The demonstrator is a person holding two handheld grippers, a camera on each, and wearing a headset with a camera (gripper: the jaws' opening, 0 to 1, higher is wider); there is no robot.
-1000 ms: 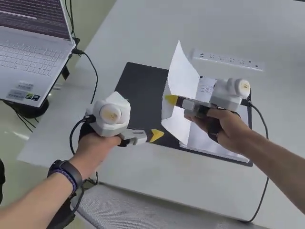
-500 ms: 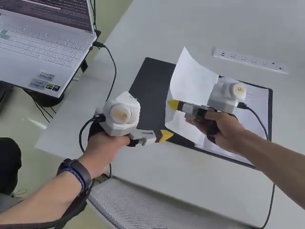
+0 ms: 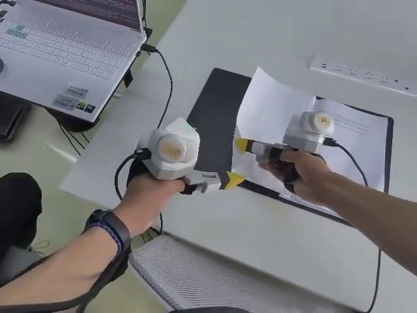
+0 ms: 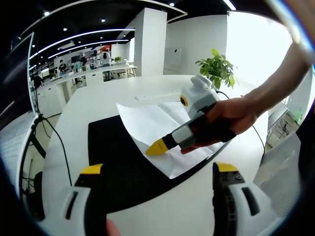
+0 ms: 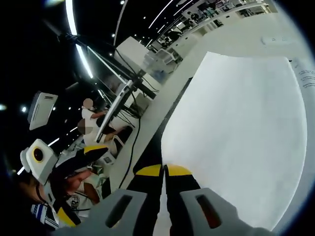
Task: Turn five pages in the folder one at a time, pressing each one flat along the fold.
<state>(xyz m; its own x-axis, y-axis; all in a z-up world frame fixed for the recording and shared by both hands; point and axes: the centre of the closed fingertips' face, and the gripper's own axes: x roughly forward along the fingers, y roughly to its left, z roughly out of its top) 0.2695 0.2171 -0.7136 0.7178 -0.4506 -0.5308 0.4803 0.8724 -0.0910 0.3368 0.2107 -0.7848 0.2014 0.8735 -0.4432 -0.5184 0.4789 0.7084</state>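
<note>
Lowered since a second ago, the white page (image 3: 273,111) now leans over the black folder (image 3: 215,117) at a slant instead of standing nearly upright; its free corner sits closer to the folder's left half. The right gripper (image 3: 241,145) has the page's near edge pinched between its closed yellow tips. In the right gripper view the two tips meet with no gap, and the blank sheet spreads out beyond them.

The left gripper (image 3: 232,180) has kept its place at the near edge of the desk (image 3: 260,32), just off the folder's near side. Its jaws stand wide apart and hold nothing. In the left gripper view the black cover and the lifted page lie between them.

The folder lies open on the white desk, its left half bare black. A printed sheet (image 3: 358,130) rests flat on the right half. Lines of text run across that sheet, too small to read.

An open laptop (image 3: 65,45) sits at the desk's far left corner, with small stickers below its keyboard whose wording cannot be made out. A black cable (image 3: 166,78) runs from the laptop's side along the desk's left edge. A white power strip (image 3: 365,73) lies towards the far right edge. The person's left wrist carries a dark wristband (image 3: 107,225). A potted plant (image 4: 219,69) stands behind the desk.
</note>
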